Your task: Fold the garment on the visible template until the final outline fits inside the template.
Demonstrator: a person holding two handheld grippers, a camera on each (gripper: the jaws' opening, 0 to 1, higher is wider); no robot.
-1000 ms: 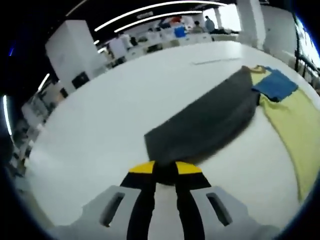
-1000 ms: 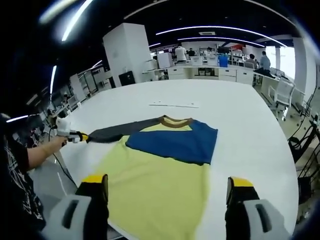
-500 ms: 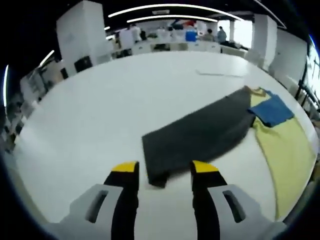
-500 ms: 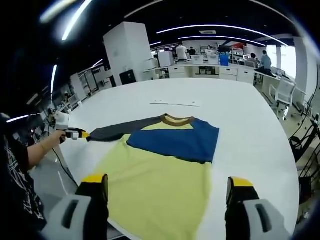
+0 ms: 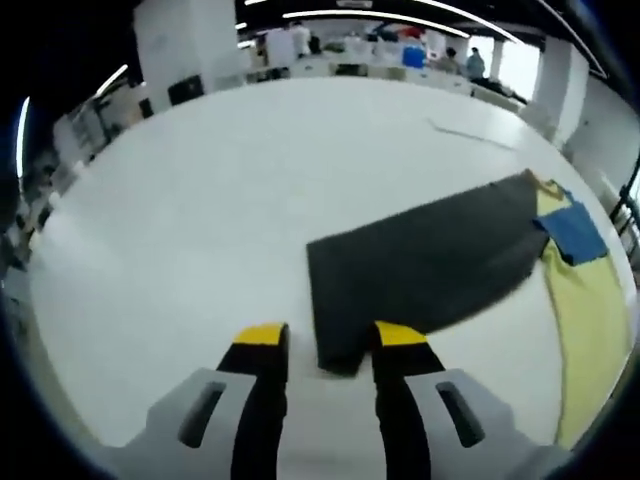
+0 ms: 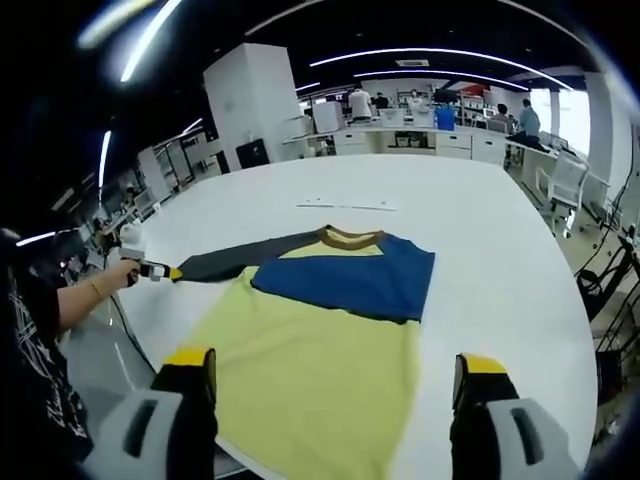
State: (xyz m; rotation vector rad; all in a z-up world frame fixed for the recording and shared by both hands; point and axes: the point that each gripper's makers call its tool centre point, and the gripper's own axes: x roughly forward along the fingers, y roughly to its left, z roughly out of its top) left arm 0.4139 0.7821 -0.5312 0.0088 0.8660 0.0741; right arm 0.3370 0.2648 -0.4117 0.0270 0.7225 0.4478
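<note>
The garment is a shirt with a pale yellow body point(image 6: 310, 370), a brown collar point(image 6: 350, 238) and a blue sleeve point(image 6: 350, 280) folded across its chest. Its dark grey sleeve point(image 5: 430, 265) lies stretched flat on the white table point(image 5: 200, 200). In the left gripper view my left gripper point(image 5: 330, 340) is open, and the sleeve's cuff end lies between its yellow-tipped fingers point(image 5: 262, 335). The right gripper view shows that gripper point(image 6: 152, 270) in a person's hand at the grey sleeve's point(image 6: 225, 265) end. My right gripper point(image 6: 337, 365) hangs wide open over the shirt's hem, holding nothing.
A thin pale strip point(image 6: 345, 206) lies on the table point(image 6: 500, 260) beyond the collar. The table's near edge runs just below the hem. A person's arm point(image 6: 80, 300) reaches in from the left. Desks, chairs and people stand far behind.
My left gripper was shut on the grey sleeve's cuff a second ago and has opened; the cuff now lies on the table between its fingers. The right gripper has stayed open and still.
</note>
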